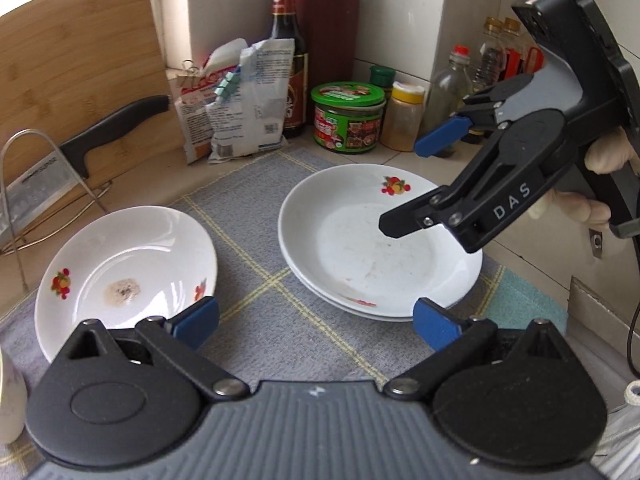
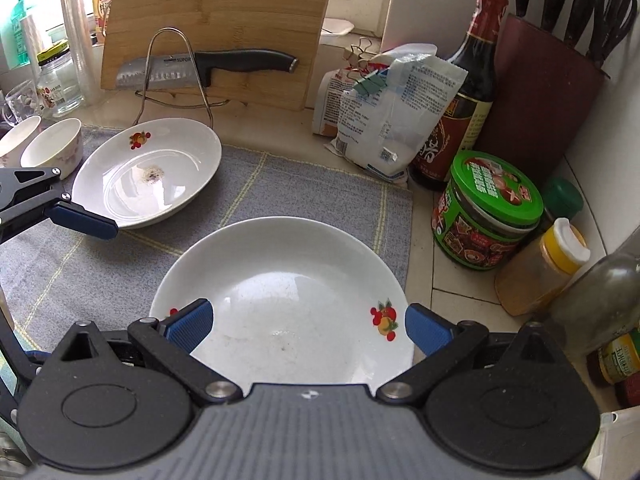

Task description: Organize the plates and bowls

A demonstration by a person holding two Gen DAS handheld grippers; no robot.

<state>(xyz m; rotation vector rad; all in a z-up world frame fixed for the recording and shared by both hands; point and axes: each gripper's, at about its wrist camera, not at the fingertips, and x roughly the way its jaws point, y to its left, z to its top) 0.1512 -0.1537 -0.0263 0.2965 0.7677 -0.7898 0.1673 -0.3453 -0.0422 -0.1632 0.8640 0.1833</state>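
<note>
1. Left gripper (image 1: 316,322), foreground of the left wrist view: blue pads spread wide, nothing between them, poised above the grey checked mat (image 1: 256,240).
2. Right gripper (image 2: 308,330), foreground of the right wrist view: likewise released and empty, hovering over the near rim of the stacked plates (image 2: 280,280); seen from the left side as a black tool held by a gloved hand (image 1: 600,184).
3. Stacked plates: 2 white plates nested, fruit motif on the rim, on the right part of the mat, faint smears on the top one.
4. Single plate (image 1: 128,276): same pattern, on the left part of the mat, well apart from the stack, dried residue at its centre.
5. 2 small bowls (image 2: 52,148): side by side at the far left edge of the mat, beyond the single plate.
6. Backdrop: cutting board (image 2: 216,20), knife (image 2: 208,66) on a wire rack, green-lidded jar (image 2: 488,216), sauce bottle (image 2: 468,92).
7. Step judged in hand: plate stacking partly done, 1 plate outstanding.
8. Next move, as judged: close left pads on the single plate's rim, lift level, lower squarely onto the stack; thin, glossy rim likely to slip.
</note>
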